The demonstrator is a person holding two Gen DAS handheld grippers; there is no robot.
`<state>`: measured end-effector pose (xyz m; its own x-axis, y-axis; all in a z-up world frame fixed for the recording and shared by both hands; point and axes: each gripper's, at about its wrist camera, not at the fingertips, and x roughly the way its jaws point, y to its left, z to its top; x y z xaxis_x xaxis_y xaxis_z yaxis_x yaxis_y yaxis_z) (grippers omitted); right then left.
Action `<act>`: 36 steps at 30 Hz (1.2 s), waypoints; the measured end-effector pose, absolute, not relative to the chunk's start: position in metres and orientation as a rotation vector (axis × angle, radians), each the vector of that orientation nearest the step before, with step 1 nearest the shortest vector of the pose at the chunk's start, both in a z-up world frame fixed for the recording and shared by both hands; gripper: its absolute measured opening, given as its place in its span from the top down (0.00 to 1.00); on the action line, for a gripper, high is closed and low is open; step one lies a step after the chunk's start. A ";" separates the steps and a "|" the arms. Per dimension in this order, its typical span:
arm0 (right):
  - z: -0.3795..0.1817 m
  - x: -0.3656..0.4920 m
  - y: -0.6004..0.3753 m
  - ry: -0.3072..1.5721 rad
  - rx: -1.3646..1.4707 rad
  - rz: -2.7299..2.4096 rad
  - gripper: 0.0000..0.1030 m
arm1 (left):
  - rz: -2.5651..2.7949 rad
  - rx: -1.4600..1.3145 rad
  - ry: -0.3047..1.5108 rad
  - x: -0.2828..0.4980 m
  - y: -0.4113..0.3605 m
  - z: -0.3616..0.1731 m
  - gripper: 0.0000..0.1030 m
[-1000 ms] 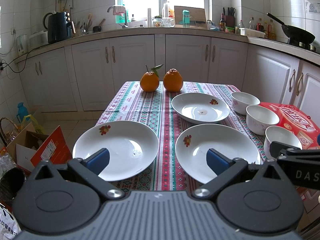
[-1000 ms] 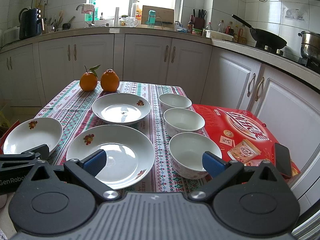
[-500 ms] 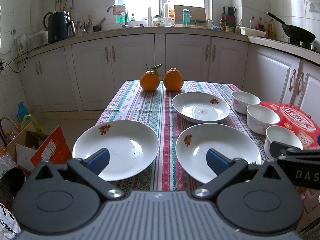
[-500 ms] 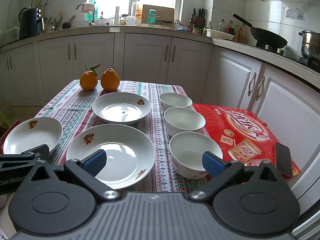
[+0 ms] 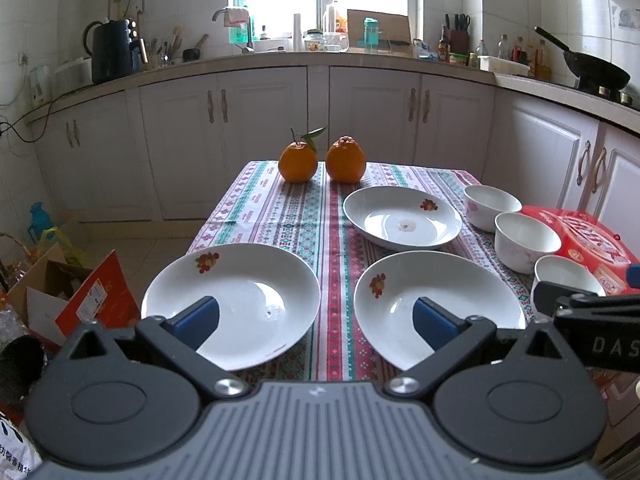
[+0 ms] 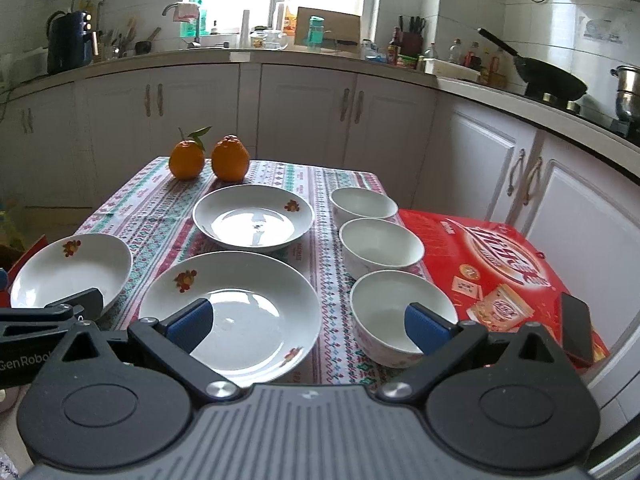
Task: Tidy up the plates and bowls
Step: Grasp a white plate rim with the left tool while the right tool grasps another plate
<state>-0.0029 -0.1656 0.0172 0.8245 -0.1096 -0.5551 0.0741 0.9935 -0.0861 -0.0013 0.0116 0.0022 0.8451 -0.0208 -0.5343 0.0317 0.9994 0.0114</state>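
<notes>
Only the right wrist view shows the phone [image 6: 576,328] (on red box [image 6: 500,256]).

Right gripper [image 5: 600,312], lower right of left wrist view: white letters "DAS", cut off. Left gripper [image 6: 40,332], lower left of right wrist view: "GenRobo", cut off. Red box [image 6: 500,264] print illegible.

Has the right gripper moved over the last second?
Barely. In the right wrist view the right gripper sits open, its jaws framing the near white plate and nearest white bowl as before; the table edge looks unshifted.
</notes>
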 end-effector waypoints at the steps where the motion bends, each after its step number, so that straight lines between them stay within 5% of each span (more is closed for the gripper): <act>1: 0.018 -0.001 -0.166 0.596 -0.059 -0.091 0.00 | -0.032 0.021 0.565 0.001 0.013 0.003 0.01; 17: 0.049 0.073 -0.149 0.538 -0.110 0.382 0.00 | -0.018 0.051 0.530 0.022 0.088 -0.006 0.01; 36: -0.019 0.213 -0.049 0.900 -0.122 0.751 0.01 | -0.292 0.214 0.721 0.051 0.140 -0.077 0.01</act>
<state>0.2131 -0.0487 -0.0193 0.3888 0.5399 -0.7465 -0.6375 0.7427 0.2052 0.0506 0.1403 -0.0773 0.7135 -0.1884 -0.6748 0.3345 0.9379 0.0919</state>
